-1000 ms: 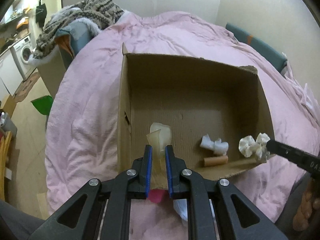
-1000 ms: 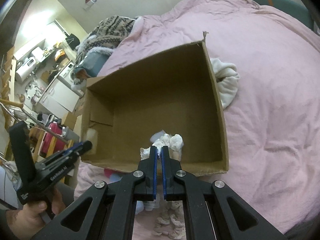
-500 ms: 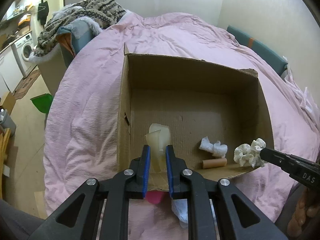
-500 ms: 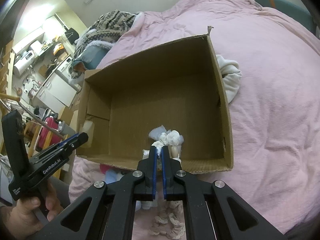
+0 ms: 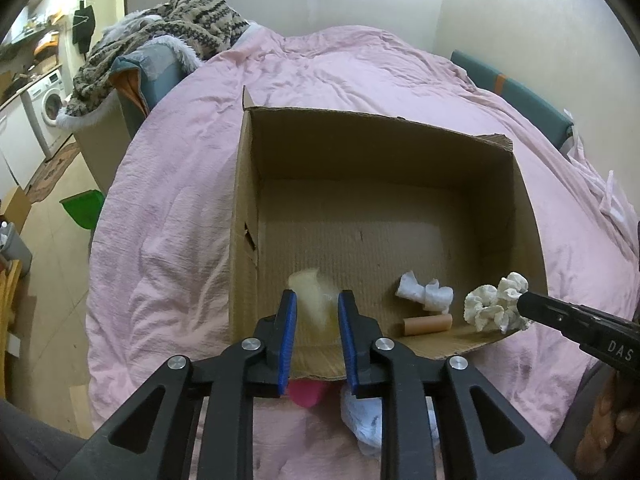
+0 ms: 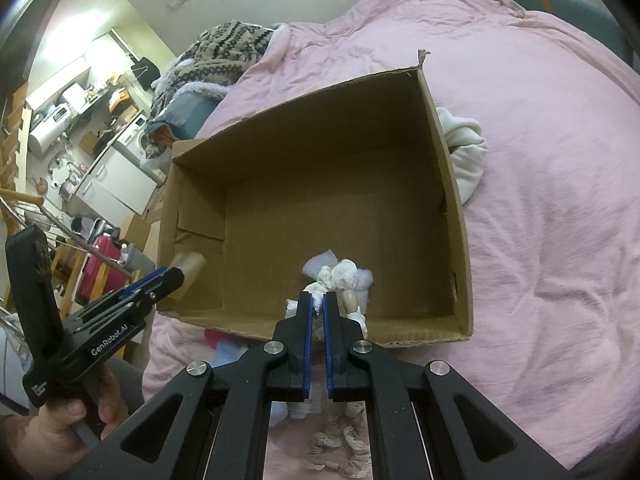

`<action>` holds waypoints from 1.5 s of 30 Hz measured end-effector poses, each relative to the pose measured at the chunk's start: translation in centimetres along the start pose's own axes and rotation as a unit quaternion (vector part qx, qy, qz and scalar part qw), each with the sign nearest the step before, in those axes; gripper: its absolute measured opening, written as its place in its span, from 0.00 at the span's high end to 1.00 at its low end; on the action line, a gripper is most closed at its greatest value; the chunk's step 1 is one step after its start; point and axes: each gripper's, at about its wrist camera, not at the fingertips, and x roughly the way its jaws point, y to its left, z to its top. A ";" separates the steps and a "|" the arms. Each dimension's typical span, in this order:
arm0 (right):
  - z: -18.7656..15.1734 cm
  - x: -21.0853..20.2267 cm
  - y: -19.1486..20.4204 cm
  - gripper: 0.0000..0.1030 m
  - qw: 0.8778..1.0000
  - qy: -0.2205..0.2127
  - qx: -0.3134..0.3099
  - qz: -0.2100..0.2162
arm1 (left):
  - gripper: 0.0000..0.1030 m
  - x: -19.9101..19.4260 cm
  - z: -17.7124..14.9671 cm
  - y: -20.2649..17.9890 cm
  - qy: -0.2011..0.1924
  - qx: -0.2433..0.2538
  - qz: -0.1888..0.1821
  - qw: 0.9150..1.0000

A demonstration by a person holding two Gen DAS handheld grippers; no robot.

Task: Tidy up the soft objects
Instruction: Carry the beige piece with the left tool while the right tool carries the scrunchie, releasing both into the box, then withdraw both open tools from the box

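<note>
Over the pink bedspread point(image 5: 168, 184), your left gripper point(image 5: 316, 308) spread, dropping the cream piece point(image 5: 312, 292) into the cardboard box point(image 5: 372, 128); your right gripper point(image 6: 319, 306) stayed pinched on the white scrunchie point(image 5: 496, 304).

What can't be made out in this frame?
- Beige item, left view: motion-blurred between the open left gripper's fingers; identity unclear.
- Pink object and pale blue cloth, left view: mostly behind the gripper and box rim.
- White scrunchie in the right gripper: right view, mostly hidden by the fingers.
- Lacy cloth, right view: behind the gripper frame.
</note>
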 end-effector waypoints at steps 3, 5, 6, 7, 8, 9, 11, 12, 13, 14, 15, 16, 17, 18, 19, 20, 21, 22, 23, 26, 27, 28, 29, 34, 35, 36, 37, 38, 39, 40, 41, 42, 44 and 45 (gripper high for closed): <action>0.0 0.0 0.0 0.94 1.000 0.001 0.001 0.001 | 0.81 -0.1 -0.1 -0.3 -0.005 0.008 0.001 1.000; 0.0 0.0 0.0 0.94 1.000 0.000 0.001 0.001 | 0.78 -0.2 -0.1 -0.5 -0.006 0.013 0.000 1.000; 0.0 0.0 0.0 0.94 1.000 0.000 0.002 0.001 | 0.75 -0.2 -0.1 -0.6 -0.006 0.014 0.001 1.000; 0.0 0.0 0.0 0.93 1.000 0.001 0.003 0.003 | 0.70 -0.3 -0.1 -0.6 -0.007 0.015 0.002 1.000; 0.0 0.0 0.0 0.93 1.000 0.000 0.004 0.004 | 0.68 -0.4 -0.1 -0.7 -0.011 0.016 0.005 1.000; 0.0 0.0 0.0 0.93 1.000 0.000 0.004 0.005 | 0.62 -0.5 -0.1 -0.7 -0.015 0.016 0.007 1.000; 0.0 0.0 0.2 0.93 1.000 0.001 0.004 0.008 | 0.50 -0.8 0.0 -0.7 -0.023 0.016 0.008 1.000; 0.0 -0.1 0.3 0.93 1.000 0.000 0.004 0.009 | 0.46 -1.0 0.1 -0.7 -0.027 0.014 0.009 0.999; -0.1 -0.1 0.3 0.90 1.000 -0.001 0.003 0.009 | 0.43 -1.2 0.1 -0.7 -0.031 0.013 0.008 0.999; -0.1 -0.1 0.3 0.83 1.000 -0.002 0.003 0.008 | 0.41 -1.2 0.1 -0.7 -0.031 0.012 0.006 0.999; 0.0 -0.2 0.3 0.76 1.000 -0.004 0.005 0.008 | 0.39 -1.3 0.1 -0.7 -0.031 0.010 0.004 0.999; -0.1 -0.2 0.2 0.60 1.000 -0.005 0.008 0.008 | 0.38 -1.3 0.1 -0.7 -0.030 0.010 0.005 0.999; -0.1 -0.3 0.1 0.33 1.000 -0.008 0.013 0.006 | 0.38 -1.2 0.1 -0.7 -0.029 0.011 0.006 0.999; -0.1 -0.5 -0.1 0.26 1.000 -0.015 0.018 -0.001 | 0.38 -1.2 0.2 -0.7 -0.028 0.012 0.006 1.000; -0.1 -0.6 -0.3 0.24 0.999 -0.024 0.021 -0.008 | 0.38 -1.2 0.2 -0.8 -0.027 0.014 0.008 1.000; 0.0 -0.8 -0.3 0.24 0.999 -0.027 0.023 -0.009 | 0.38 -1.2 0.2 -0.8 -0.026 0.014 0.009 1.000; 0.0 -0.8 -0.4 0.24 0.999 -0.027 0.025 -0.007 | 0.38 -1.1 0.2 -0.8 -0.026 0.014 0.009 1.000; 0.1 -0.7 -0.5 0.24 0.999 -0.026 0.029 -0.006 | 0.38 -1.1 0.2 -0.8 -0.025 0.013 0.009 1.000; 0.1 -0.7 -0.6 0.24 0.999 -0.026 0.033 -0.007 | 0.38 -1.1 0.2 -0.8 -0.025 0.012 0.009 1.000; 0.2 -0.6 -0.7 0.24 0.999 -0.023 0.036 -0.005 | 0.38 -1.0 0.3 -0.7 -0.025 0.011 0.011 1.000; 0.3 -0.5 -0.6 0.24 0.999 -0.024 0.035 -0.006 | 0.38 -1.0 0.3 -0.6 -0.025 0.010 0.011 1.000; 0.3 -0.5 -0.6 0.24 0.999 -0.024 0.033 -0.007 | 0.38 -1.0 0.3 -0.6 -0.025 0.009 0.011 1.000; 0.3 -0.5 -0.6 0.24 0.999 -0.023 0.032 -0.007 | 0.38 -1.0 0.3 -0.6 -0.024 0.008 0.011 1.000; 0.2 -0.6 -0.6 0.24 0.999 -0.022 0.029 -0.011 | 0.38 -1.2 0.2 -0.4 -0.023 0.004 0.013 1.000; 0.2 -0.6 -0.6 0.24 0.999 -0.022 0.030 -0.012 | 0.38 -1.3 0.1 -0.3 -0.024 0.004 0.013 1.000; 0.2 -0.6 -0.6 0.24 0.999 -0.022 0.030 -0.014 | 0.38 -1.4 0.1 -0.3 -0.024 0.004 0.015 1.000; 0.2 -0.7 -0.7 0.24 0.999 -0.022 0.031 -0.015 | 0.38 -1.5 0.1 -0.2 -0.024 0.004 0.016 1.000; 0.1 -0.8 -0.7 0.24 0.999 -0.022 0.033 -0.015 | 0.38 -1.8 0.1 -0.1 -0.025 0.003 0.017 1.000; 0.0 -0.8 -0.7 0.24 0.999 -0.022 0.034 -0.015 | 0.38 -1.9 0.0 0.0 -0.025 0.002 0.017 1.000; 0.0 -0.9 -0.7 0.24 0.999 -0.022 0.035 -0.017 | 0.38 -2.2 0.0 0.1 -0.025 0.000 0.019 1.000; -0.1 -1.0 -0.7 0.24 0.999 -0.022 0.035 -0.018 | 0.38 -2.4 -0.1 0.3 -0.024 -0.002 0.019 1.000; -0.2 -1.2 -0.7 0.24 0.999 -0.021 0.036 -0.019 | 0.38 -2.7 -0.1 0.5 -0.024 -0.005 0.018 1.000; -0.5 -1.6 -0.6 0.24 0.999 -0.021 0.036 -0.018 | 0.38 -3.2 -0.2 0.8 -0.024 -0.012 0.016 1.000; -0.6 -1.7 -0.5 0.24 0.999 -0.022 0.035 -0.018 | 0.38 -3.4 -0.3 1.0 -0.023 -0.015 0.016 0.999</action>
